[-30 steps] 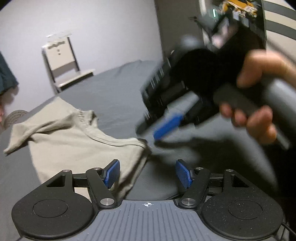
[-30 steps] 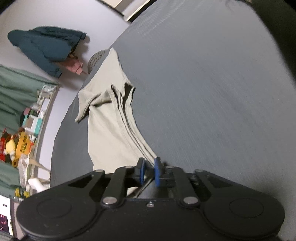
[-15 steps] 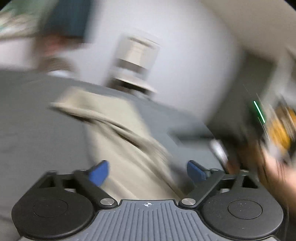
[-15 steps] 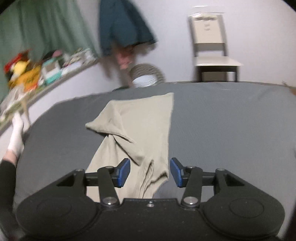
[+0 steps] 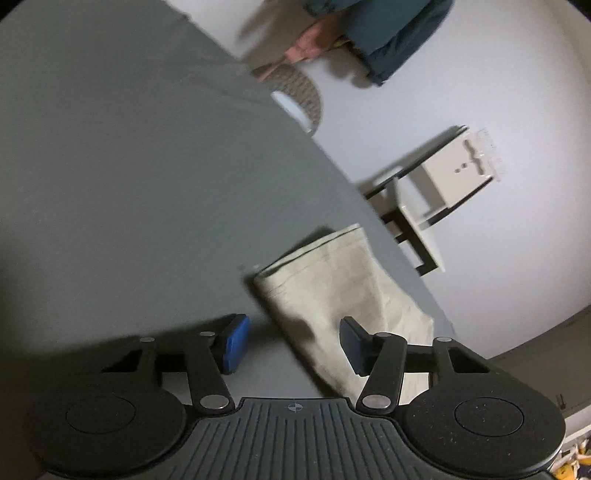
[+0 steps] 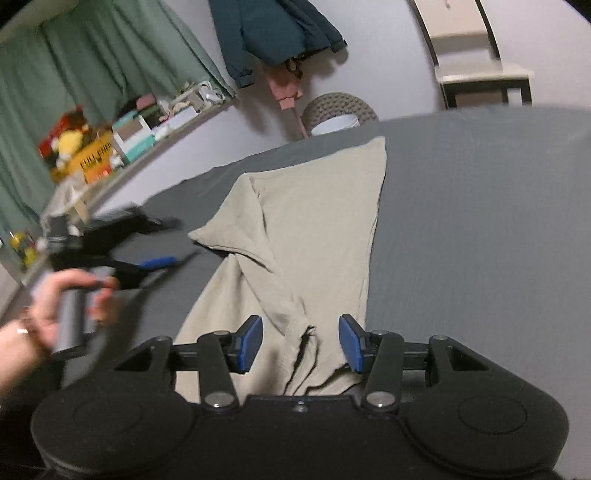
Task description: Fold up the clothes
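Lying on the grey bed (image 6: 480,229), the beige T-shirt (image 6: 317,221) is folded lengthwise into a long narrow strip, one sleeve (image 6: 221,236) sticking out to the side. The strip runs from just under the right claw (image 6: 301,341) away toward the far edge of the bed. Bunched, creased cloth at the near end sits between the right claw's blue pads (image 6: 251,343); they stand partly apart on either side of it without pressing, having just opened from a near-closed pinch.

In the left wrist view the sleeve end of the T-shirt (image 5: 332,288) lies just ahead of the left claw (image 5: 291,341). Its jaws have just been closing from a wider spread and now stand about half apart. One pad (image 5: 352,343) overlaps the cloth's edge; the other is over bare sheet. No grip is visible.

From the right wrist view, the left claw (image 6: 159,264) is blurred, held by a hand (image 6: 70,302) beside the shirt.

Beyond the bed: a pale chair (image 6: 476,62) at the wall, a dark teal jacket (image 6: 273,29) hanging, a round woven basket (image 6: 338,110), a green curtain (image 6: 74,81), and a cluttered shelf (image 6: 122,147).
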Demonstrator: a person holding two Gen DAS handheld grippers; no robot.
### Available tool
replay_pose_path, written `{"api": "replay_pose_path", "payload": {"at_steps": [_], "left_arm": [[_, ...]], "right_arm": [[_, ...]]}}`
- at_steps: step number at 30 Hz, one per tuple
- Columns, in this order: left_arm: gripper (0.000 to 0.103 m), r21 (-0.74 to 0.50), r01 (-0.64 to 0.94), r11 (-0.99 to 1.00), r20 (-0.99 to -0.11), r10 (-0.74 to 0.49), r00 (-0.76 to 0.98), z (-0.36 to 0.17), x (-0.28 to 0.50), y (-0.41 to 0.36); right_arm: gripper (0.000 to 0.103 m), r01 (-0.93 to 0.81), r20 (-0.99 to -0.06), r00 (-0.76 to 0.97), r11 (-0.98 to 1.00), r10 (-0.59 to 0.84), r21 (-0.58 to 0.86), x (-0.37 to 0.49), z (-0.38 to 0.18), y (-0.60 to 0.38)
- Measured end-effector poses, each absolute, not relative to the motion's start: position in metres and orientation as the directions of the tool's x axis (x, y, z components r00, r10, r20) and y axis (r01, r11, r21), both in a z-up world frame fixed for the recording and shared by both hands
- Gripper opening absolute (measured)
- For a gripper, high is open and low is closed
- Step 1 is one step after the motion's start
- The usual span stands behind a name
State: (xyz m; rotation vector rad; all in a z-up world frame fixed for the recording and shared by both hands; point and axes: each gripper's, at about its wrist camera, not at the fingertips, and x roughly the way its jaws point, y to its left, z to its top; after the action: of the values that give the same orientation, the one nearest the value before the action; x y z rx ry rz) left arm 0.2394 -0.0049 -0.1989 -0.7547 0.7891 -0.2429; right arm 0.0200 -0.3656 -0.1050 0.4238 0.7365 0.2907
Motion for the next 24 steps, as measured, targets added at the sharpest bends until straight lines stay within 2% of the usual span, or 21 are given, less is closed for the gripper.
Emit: {"api": "replay_pose_path", "payload": {"at_steps": [2,4,6,7,11,14,16,21,23,24], "left_arm": [[0.054,-0.709,-0.083,0.701,-0.54,-0.462,0.703,-0.204,0.238,-0.012],[0.037,-0.727,-0.111,0.678,-0.535,-0.458,0.709,-0.208,0.238,-0.019],[0.013,-0.719,-0.145,0.68,-0.555,-0.436,0.709,-0.212,0.237,-0.027],[0.007,-0.71,-0.16,0.686,-0.564,-0.419,0.711,-0.214,0.237,-0.03],[0.004,-0.683,-0.158,0.713,-0.566,-0.38,0.732,-0.206,0.242,-0.044],[0.004,-0.654,-0.112,0.748,-0.553,-0.371,0.746,-0.182,0.243,-0.053],[0.004,-0.641,-0.063,0.765,-0.535,-0.385,0.752,-0.158,0.248,-0.061],[0.004,-0.582,0.026,0.813,-0.523,-0.398,0.754,-0.106,0.261,-0.093],[0.004,-0.553,0.048,0.832,-0.529,-0.395,0.751,-0.09,0.267,-0.106],[0.004,-0.538,0.06,0.841,-0.532,-0.393,0.75,-0.083,0.27,-0.112]], "right_arm": [[0.046,-0.105,-0.565,0.708,0.854,0.424,0.509,0.019,-0.107,-0.372],[0.046,-0.103,-0.558,0.709,0.846,0.431,0.523,0.021,-0.108,-0.372],[0.044,-0.098,-0.556,0.711,0.844,0.431,0.528,0.024,-0.108,-0.371],[0.04,-0.096,-0.556,0.711,0.842,0.431,0.531,0.025,-0.108,-0.37],[0.032,-0.074,-0.573,0.708,0.85,0.413,0.522,0.025,-0.106,-0.368],[0.022,-0.057,-0.586,0.708,0.859,0.394,0.509,0.025,-0.104,-0.366],[0.01,-0.05,-0.587,0.709,0.858,0.39,0.51,0.024,-0.106,-0.367],[0.006,-0.046,-0.572,0.708,0.835,0.414,0.549,0.017,-0.11,-0.372],[0.007,-0.04,-0.569,0.712,0.833,0.412,0.553,0.017,-0.11,-0.375],[0.012,-0.03,-0.569,0.722,0.839,0.394,0.543,0.017,-0.11,-0.377]]}}
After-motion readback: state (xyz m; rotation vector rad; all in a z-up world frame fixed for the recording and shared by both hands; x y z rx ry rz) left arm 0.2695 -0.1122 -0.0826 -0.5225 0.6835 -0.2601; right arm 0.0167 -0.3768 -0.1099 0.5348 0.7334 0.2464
